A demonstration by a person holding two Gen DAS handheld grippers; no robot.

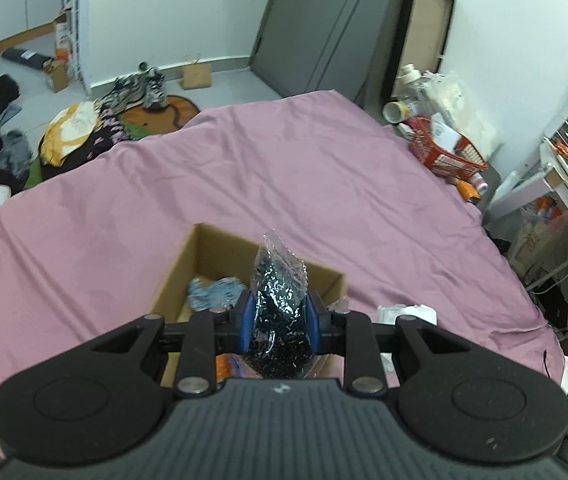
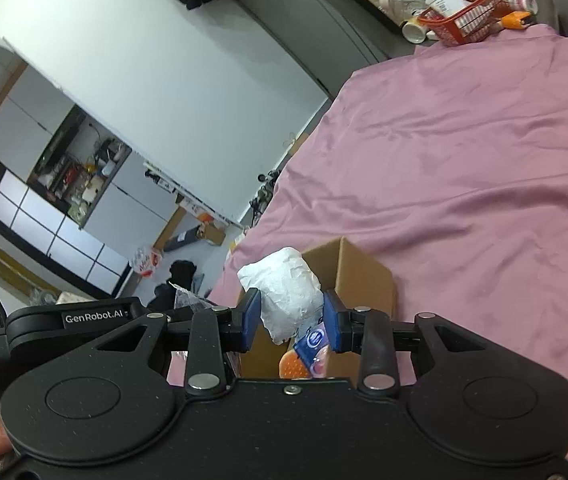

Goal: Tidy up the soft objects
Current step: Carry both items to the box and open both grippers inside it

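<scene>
While I watch the left wrist view, my left gripper [image 1: 277, 320] is clamped on a clear bag of dark pieces [image 1: 279, 300], its blue pads [image 1: 247, 326] pressing both sides. It hangs over the open cardboard box [image 1: 181, 276] on the pink bedsheet [image 1: 284, 168]; a grey-blue cloth [image 1: 213, 292] lies inside at 9 o'clock from the bag. A red basket [image 1: 446, 152] sits at 2 o'clock. On the right wrist view, my right gripper [image 2: 292, 320] grips a white crumpled bundle [image 2: 288, 292] above the same box [image 2: 364, 276], with a blue-and-orange packet [image 2: 310, 354] at 6 o'clock beneath it.
</scene>
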